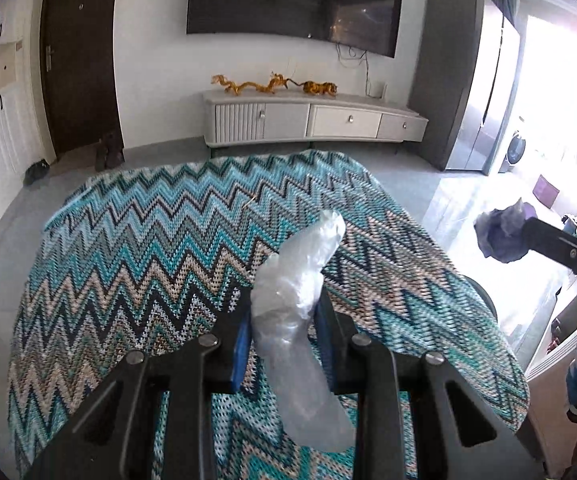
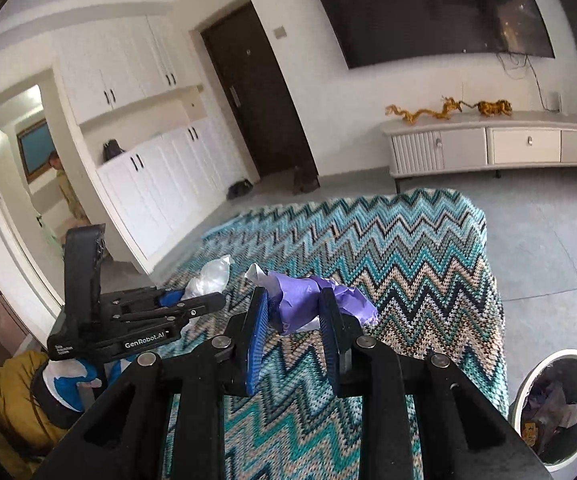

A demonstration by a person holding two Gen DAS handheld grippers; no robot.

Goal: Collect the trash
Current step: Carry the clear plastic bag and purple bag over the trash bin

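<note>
**Both of your hand-held grippers carry trash above the zigzag-patterned table.**

Your left hand-held gripper (image 1: pixel 284 332) is clamped on a crumpled clear plastic wrapper (image 1: pixel 300 312) at centre frame, pinched mid-length so both ends hang free. Your right hand-held gripper (image 2: pixel 294 320) is clamped on a purple crumpled wrapper (image 2: pixel 308 300), held clear of the table (image 2: pixel 408 260), probably for carrying to the bin. Only the right wrist view shows the trash bin (image 2: pixel 528 376) at lower right, already holding scraps. The left wrist view shows the purple wad at its right edge, but no bin.
</note>
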